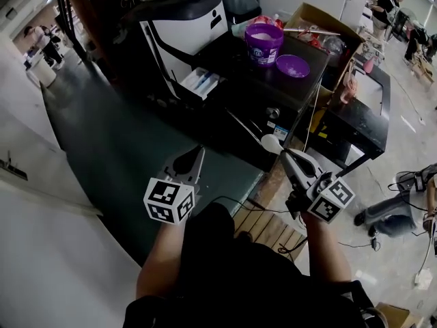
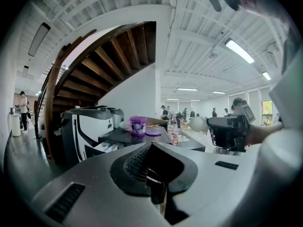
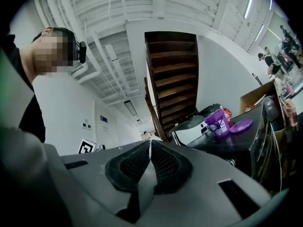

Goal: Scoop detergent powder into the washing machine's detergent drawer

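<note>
Item: right hand-held gripper (image 1: 287, 157), clamped on white scoop (image 1: 271, 143). Left hand-held gripper (image 1: 197, 156), jaws together, empty. Handling: likely best carried level to the far purple tub (image 1: 263, 44), then dipped shallowly.

Handle of scoop (image 1: 272, 143) hidden within right tool (image 1: 285, 156)

Open-plan lab w/ staircase (image 3: 173, 74)
</note>
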Demonstrator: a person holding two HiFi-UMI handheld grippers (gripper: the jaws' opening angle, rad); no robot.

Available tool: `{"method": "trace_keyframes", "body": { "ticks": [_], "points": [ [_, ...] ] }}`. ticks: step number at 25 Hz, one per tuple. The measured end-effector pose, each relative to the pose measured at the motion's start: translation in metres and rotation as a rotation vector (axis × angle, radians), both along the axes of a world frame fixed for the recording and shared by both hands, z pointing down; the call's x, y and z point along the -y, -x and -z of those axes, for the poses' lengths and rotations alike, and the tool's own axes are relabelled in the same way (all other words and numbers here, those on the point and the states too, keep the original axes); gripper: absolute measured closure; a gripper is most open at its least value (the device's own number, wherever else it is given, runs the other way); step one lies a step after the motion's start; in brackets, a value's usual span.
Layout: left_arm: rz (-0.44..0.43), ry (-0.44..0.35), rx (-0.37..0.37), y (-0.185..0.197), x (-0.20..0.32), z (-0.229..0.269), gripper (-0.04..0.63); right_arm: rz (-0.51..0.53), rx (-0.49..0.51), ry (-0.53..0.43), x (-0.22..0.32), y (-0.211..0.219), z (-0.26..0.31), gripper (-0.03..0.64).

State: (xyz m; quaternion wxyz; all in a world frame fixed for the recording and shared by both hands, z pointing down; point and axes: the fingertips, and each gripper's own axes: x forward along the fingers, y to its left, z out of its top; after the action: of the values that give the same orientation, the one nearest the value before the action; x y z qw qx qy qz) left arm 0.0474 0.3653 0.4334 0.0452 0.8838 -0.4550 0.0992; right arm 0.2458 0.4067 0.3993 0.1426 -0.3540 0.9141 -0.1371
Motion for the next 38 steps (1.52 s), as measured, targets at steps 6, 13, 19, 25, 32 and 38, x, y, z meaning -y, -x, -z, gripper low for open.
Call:
{"method": "trace_keyframes", "body": {
  "ticks": [6,13,19,25,32,38],
  "points": [
    [0.017,0.008,0.029,0.008,0.02,-0.01,0.588,0.01,-0.003,0.045,0.026,0.008,-0.013,0.597],
    [-0.005,0.02,0.021,0.01,0.077,-0.023,0.588,0.013,-0.051,0.071,0.079,0.02,-0.022,0.597],
    [-0.022,0.039,-0.002,0.022,0.137,-0.033,0.588,-0.003,-0.071,0.109,0.138,0.035,-0.033,0.595],
    [-0.048,0.062,-0.02,0.047,0.205,-0.025,0.588,0.003,-0.113,0.15,0.205,0.069,-0.027,0.597],
    [-0.045,0.09,-0.049,0.106,0.278,-0.01,0.588,-0.004,-0.177,0.147,0.29,0.127,0.009,0.597],
    [-0.054,0.102,-0.061,0.14,0.309,0.016,0.588,-0.004,-0.2,0.163,0.316,0.165,0.034,0.597]
  ]
}}
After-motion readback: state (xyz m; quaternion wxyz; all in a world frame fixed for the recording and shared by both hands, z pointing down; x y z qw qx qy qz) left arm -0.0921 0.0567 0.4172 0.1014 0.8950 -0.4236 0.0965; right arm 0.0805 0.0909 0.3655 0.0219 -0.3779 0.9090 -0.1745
